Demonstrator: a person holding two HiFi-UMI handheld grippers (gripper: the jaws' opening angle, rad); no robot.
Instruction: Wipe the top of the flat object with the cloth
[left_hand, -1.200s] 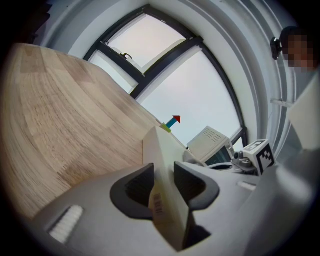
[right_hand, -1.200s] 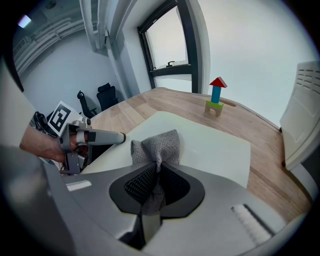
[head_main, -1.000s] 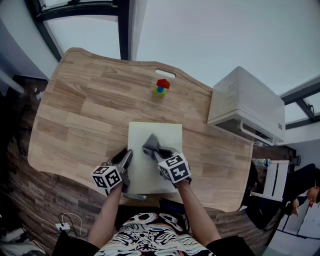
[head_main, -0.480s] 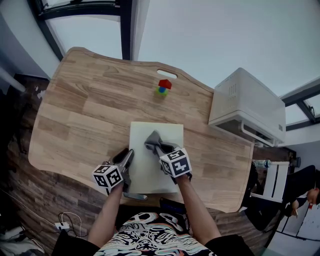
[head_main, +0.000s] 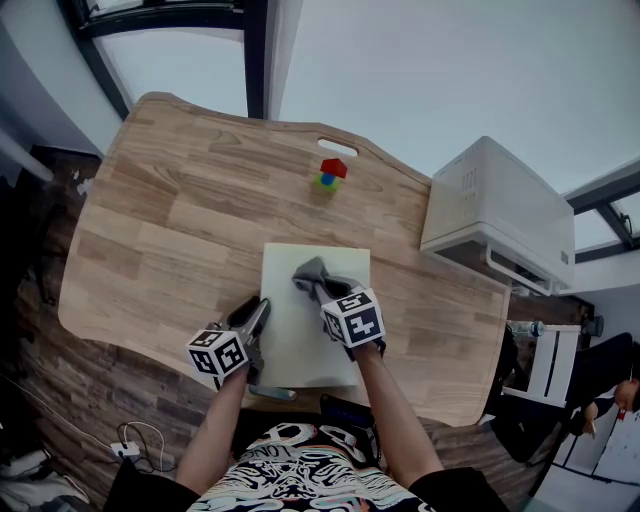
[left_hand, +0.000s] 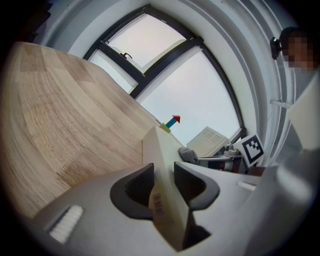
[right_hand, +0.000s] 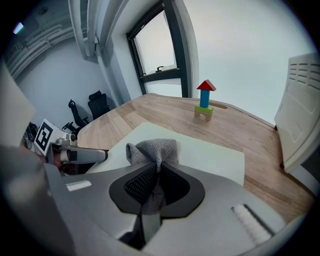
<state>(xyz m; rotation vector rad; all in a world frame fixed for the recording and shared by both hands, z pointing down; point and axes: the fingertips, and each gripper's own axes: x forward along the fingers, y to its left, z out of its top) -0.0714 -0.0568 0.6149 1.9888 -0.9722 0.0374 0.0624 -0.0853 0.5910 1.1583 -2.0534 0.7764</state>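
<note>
**Cloth pinched on the board, left gripper clamping the board's edge**

Head view: the left gripper (head_main: 256, 316) is clamping the near left edge of the flat object (head_main: 298, 345), a pale board lying on the wooden table (head_main: 150, 220). The right gripper (head_main: 322, 290) is pointing down onto the board's far half, and the grey cloth (head_main: 310, 271) is bunching up just ahead of its jaws. Well beyond both grippers a small block tower (head_main: 328, 173) is standing on the table, and a white appliance (head_main: 495, 210) is sitting off past the right gripper's outer side.

Left gripper view: the jaws are standing wide, their pads pressing on both faces of the flat object's (left_hand: 161, 150) thick edge, which is running straight out ahead between them. A barcode label is showing on that edge, right between the pads. Ahead and to the right of the jaws, the cloth (left_hand: 188, 154) is resting on the board under the right gripper (left_hand: 217, 161).

Right gripper view: the jaws are standing narrow, pinching the cloth (right_hand: 152, 149). Its loose end is spilling out ahead of the pads and touching the flat object (right_hand: 210, 160) below. The block tower (right_hand: 205, 102) is standing far ahead of the jaws, and the left gripper (right_hand: 80, 155) is showing to their left.
</note>
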